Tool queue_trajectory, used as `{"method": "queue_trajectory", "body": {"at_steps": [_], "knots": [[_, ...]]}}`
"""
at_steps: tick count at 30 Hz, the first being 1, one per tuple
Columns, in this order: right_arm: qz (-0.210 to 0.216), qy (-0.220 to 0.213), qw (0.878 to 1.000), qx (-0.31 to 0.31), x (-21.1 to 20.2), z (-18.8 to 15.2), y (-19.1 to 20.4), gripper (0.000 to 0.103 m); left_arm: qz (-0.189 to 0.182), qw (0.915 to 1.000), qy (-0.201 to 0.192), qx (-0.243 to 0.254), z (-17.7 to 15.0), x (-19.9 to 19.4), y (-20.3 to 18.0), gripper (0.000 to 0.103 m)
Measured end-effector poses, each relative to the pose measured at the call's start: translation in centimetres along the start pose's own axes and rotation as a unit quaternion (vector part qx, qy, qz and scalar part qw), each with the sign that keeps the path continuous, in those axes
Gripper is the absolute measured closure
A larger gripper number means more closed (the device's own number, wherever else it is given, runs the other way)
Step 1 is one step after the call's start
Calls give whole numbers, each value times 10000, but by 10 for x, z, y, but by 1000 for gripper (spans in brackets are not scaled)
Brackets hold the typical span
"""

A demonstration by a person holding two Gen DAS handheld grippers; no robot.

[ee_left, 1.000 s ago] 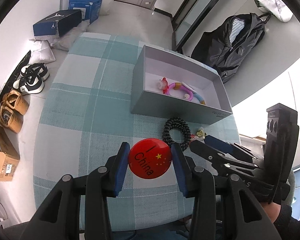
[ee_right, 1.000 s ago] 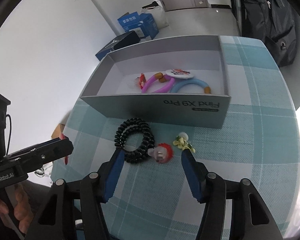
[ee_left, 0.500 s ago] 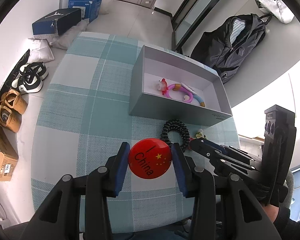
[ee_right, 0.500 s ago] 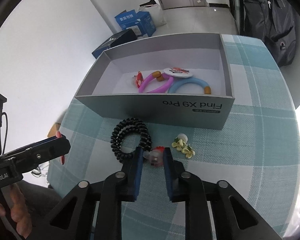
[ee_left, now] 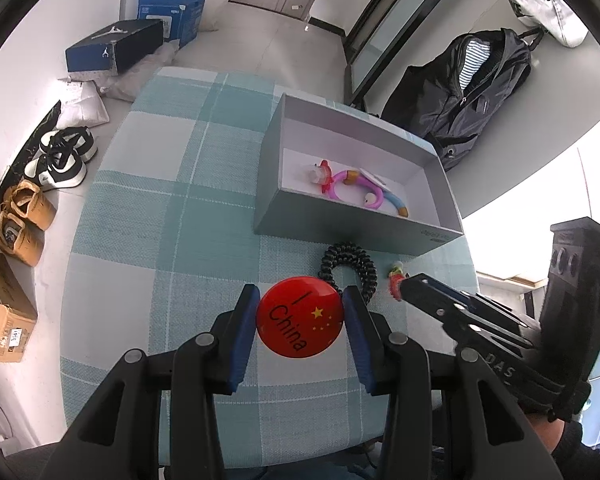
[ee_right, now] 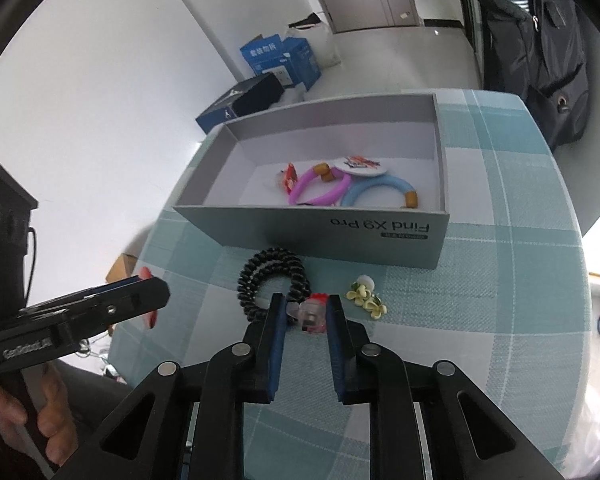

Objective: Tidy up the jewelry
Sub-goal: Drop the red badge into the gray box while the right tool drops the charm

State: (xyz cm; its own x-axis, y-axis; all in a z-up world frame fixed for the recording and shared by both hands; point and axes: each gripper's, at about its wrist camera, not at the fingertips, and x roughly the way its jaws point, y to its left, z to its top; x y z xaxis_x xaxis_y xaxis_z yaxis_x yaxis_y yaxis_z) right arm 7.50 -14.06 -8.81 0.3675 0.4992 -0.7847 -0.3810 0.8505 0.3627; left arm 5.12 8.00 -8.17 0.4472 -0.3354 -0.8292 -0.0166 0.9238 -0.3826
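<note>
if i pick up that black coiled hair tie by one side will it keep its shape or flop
The black coiled plastic hair tie would probably sag and stretch a little: its spiral loops show gaps, like a spring. It looks light, being thin and hollow-centred. It lies beside the small clear-and-red charm in the right gripper, so lifting the charm may nudge or snag it.

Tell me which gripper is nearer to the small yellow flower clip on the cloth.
Right. The right gripper, shut on a pink and red charm, sits just beside the yellow flower clip. The left gripper, holding the red badge, sits beyond the black coil hair tie.
</note>
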Motion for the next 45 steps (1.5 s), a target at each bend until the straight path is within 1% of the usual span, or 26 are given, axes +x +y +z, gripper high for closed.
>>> {"method": "queue_trajectory", "body": {"at_steps": [6, 8, 10, 15, 22, 27, 31, 34, 41, 45], "knots": [[260, -412, 9988, 88, -31, 3, -5, 84, 26, 9997, -236, 95, 3, -8, -9, 66], [365, -462, 9983, 43, -36, 10, -2, 84, 24, 9996, -260, 137, 5, -9, -14, 66], [364, -530, 9979, -60, -42, 15, 3, 84, 107, 9993, -302, 187, 8, -9, -20, 66], [506, -659, 9965, -118, -53, 35, 10, 84, 104, 9992, -324, 225, 24, -9, -33, 66], [446, -715, 9961, -262, -58, 72, 5, 84, 96, 9989, -309, 338, 52, -9, -49, 66], [455, -673, 9956, -462, -55, 98, 3, 84, 16, 9988, -200, 448, 72, 1, -58, 66], [494, -543, 9956, -583, -42, 115, 1, 84, -11, 9986, -62, 516, 84, 15, -60, 66], [515, -431, 9963, -540, -30, 118, -4, 84, -77, 9989, 69, 464, 90, 27, -58, 66], [505, -82, 9981, -328, -4, 118, -23, 84, -95, 9982, 295, 518, 95, 50, -54, 66], [473, 124, 9987, -165, 7, 118, -33, 84, -186, 9979, 461, 418, 100, 61, -51, 66]]}}
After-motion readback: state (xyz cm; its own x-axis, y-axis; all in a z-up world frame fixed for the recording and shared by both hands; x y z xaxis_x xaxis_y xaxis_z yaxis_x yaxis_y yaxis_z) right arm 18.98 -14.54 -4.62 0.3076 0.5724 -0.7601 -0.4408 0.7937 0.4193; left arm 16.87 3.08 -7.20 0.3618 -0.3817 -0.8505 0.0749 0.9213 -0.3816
